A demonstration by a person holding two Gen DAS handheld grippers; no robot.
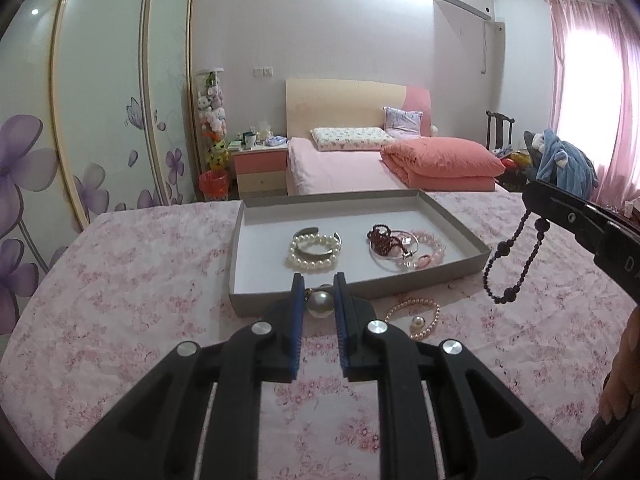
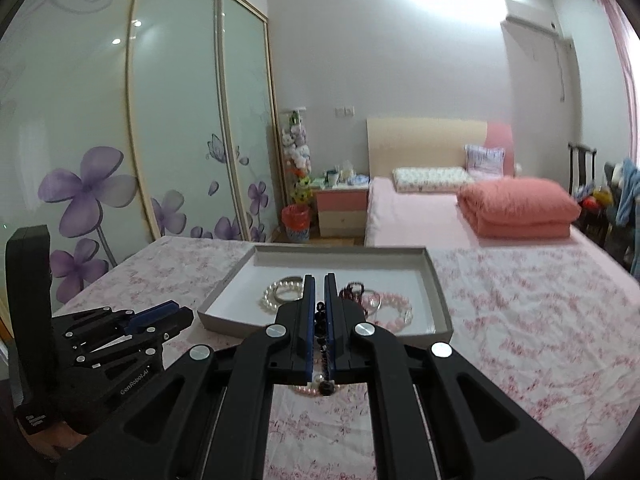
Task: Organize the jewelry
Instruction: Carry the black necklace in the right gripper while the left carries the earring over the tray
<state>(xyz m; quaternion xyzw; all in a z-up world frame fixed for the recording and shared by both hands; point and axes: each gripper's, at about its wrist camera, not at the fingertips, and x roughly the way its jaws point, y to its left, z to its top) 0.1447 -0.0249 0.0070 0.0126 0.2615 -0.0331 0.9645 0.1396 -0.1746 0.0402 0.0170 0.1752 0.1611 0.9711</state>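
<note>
A bedroom with a pink bed (image 1: 344, 168) and a flowered wardrobe (image 1: 100, 120) lies behind the work surface, which is covered with a pink floral cloth (image 1: 132, 320).

The left gripper (image 1: 318, 294) has its jaws almost closed, with a large pearl (image 1: 320, 305) and its small gold piece between the blue pads. It seems to be held there, a little above the cloth, but I cannot say surely that the pads press on it. The right gripper (image 2: 319, 312) is fully closed on a dark bead strand (image 1: 516, 256). In the left wrist view the strand hangs down in a loose loop from the tips, clear of the cloth. I think it is pinched at one point so that the rest can fall free and go down into the box without tangling.

Just beyond both grippers stands a shallow grey cardboard tray (image 1: 452, 220) with low walls, which makes it easy to reach in from above. It holds a white pearl bracelet with a metal bangle (image 1: 316, 250) on its left side, and a dark red bead piece (image 1: 380, 238) with a pink bead bracelet (image 1: 430, 246) and a thin ring on its right side. The middle and the back are free.

One pink pearl bracelet (image 1: 416, 316) is not yet sorted; it lies on the cloth just in front of the tray.
</note>
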